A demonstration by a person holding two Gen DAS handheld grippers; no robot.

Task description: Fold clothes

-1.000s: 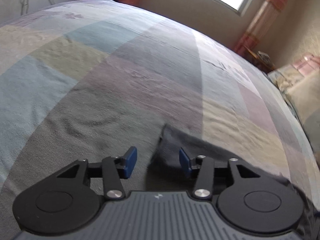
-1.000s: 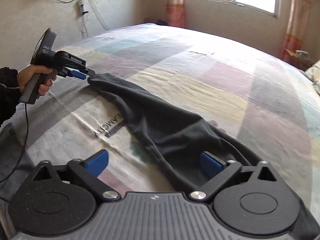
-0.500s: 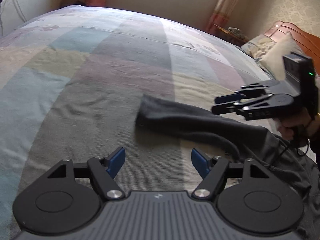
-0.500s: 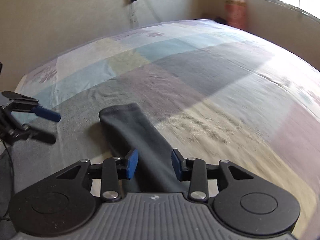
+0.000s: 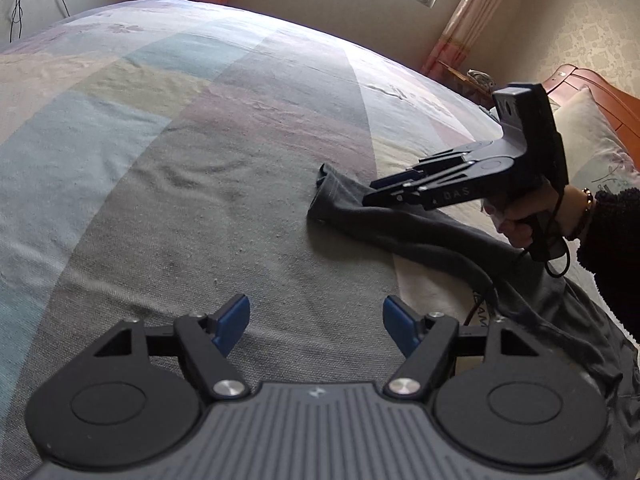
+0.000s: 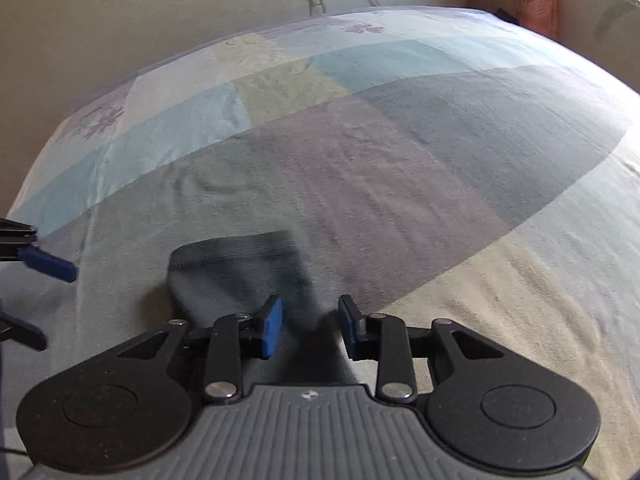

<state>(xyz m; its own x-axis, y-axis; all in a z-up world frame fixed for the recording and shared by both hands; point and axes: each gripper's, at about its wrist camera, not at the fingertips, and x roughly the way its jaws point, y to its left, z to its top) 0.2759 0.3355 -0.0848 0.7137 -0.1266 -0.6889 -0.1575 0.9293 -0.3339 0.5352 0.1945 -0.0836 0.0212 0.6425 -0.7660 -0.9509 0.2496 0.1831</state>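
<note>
On our left, our left gripper (image 5: 316,326) hangs above the pastel patchwork bedspread (image 5: 168,152) with its blue-padded fingers (image 5: 234,322) wide apart and nothing between them. The dark grey long-sleeved garment (image 5: 432,228) lies to its right and a little ahead: one sleeve stretches flat across the bed, its long axis running from the cuff (image 5: 326,184) at the far left back to the body bunched at the right edge. Further right, our right gripper (image 6: 310,328) sits directly over that sleeve, just behind the cuff (image 6: 236,268), fingers (image 6: 272,326) narrowed but with a gap showing; the cloth passes under that gap, and we cannot tell whether they pinch it. We judge the right hand much the nearer to the sleeve's end.
</note>
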